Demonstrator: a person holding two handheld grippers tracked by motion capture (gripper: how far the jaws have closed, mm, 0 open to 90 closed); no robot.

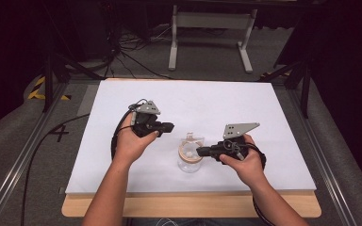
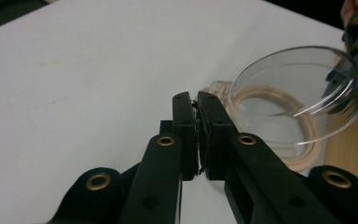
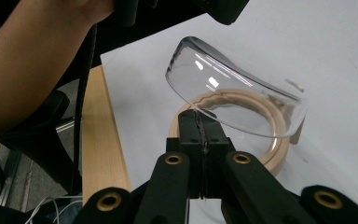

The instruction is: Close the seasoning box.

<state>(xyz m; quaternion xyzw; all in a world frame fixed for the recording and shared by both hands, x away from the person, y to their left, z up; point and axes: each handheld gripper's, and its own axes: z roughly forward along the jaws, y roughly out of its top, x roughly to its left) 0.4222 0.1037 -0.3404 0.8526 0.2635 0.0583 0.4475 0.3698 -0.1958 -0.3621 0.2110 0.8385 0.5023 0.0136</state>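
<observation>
My right gripper (image 3: 198, 117) is shut on the near rim of a clear shallow dish (image 3: 233, 95) and holds it tilted over a pale wooden ring (image 3: 276, 140) that lies on the white sheet. From above, the dish (image 1: 189, 164) and ring (image 1: 184, 151) sit at the table's middle front, with the right gripper (image 1: 199, 151) at their right side. My left gripper (image 1: 171, 126) hovers a little to the upper left of them, jaws together with nothing between. Along its jaws (image 2: 196, 100) the dish (image 2: 289, 88) and ring (image 2: 307, 158) lie ahead on the right.
A white sheet (image 1: 264, 108) covers most of the wooden tabletop (image 1: 193, 207), whose bare front strip shows. Beyond the far edge a white metal stand (image 1: 212, 21) and black cables (image 1: 136, 61) rest on the grey floor. Dark frame rails run along both sides.
</observation>
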